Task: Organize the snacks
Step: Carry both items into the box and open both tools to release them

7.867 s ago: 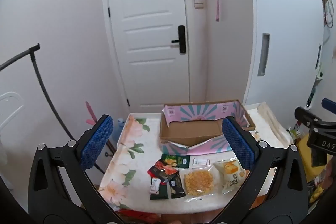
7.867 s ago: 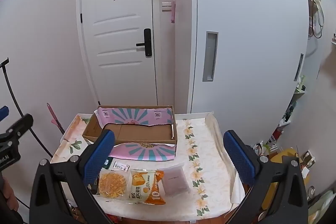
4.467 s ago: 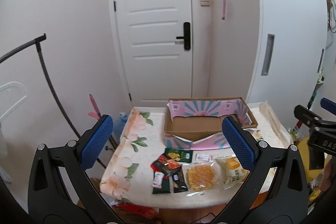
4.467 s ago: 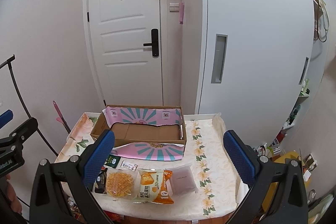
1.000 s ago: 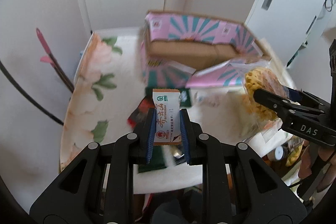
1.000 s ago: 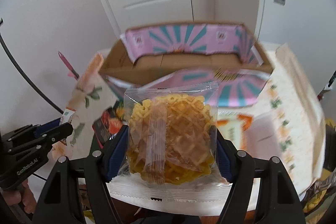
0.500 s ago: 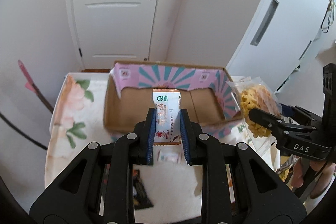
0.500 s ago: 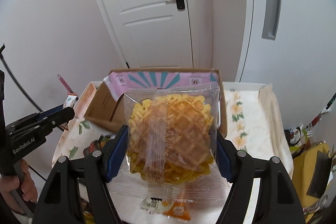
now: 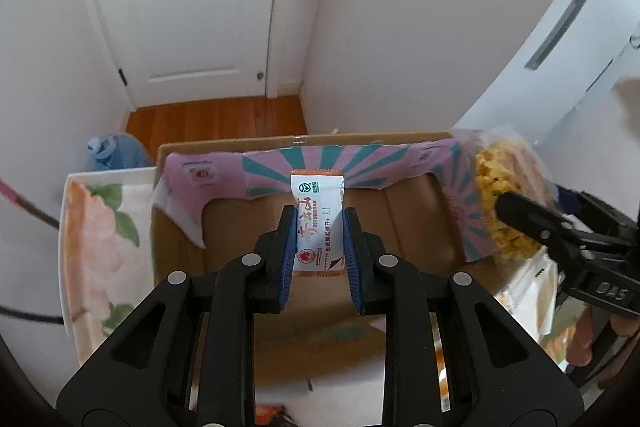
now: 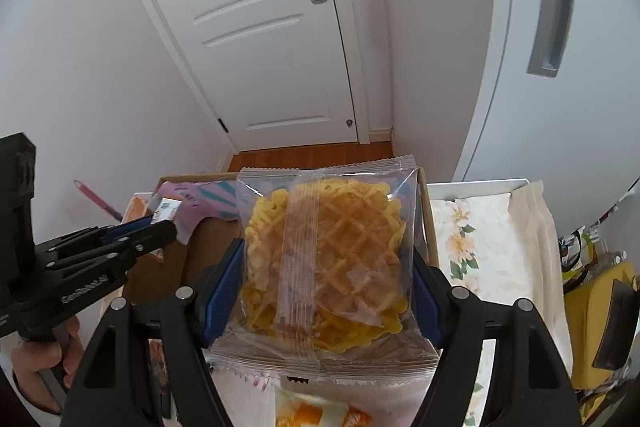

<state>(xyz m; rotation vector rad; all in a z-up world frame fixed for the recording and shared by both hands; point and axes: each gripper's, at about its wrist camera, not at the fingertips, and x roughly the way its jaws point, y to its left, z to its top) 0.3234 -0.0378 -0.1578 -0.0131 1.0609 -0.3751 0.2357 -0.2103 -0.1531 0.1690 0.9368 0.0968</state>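
My left gripper is shut on a small white and orange snack packet and holds it above the open cardboard box with pink and teal flaps. My right gripper is shut on a clear bag of yellow waffle crisps and holds it over the right part of the box. The waffle bag also shows in the left wrist view, by the box's right flap. The left gripper and its packet show at the left of the right wrist view.
The box stands on a table with a floral cloth. An orange and white snack pack lies on the table below the waffle bag. A blue water bottle stands on the floor behind the table. A white door is behind.
Both grippers moved forward and lower over the box, each carrying its snack. The box now fills more of both views.
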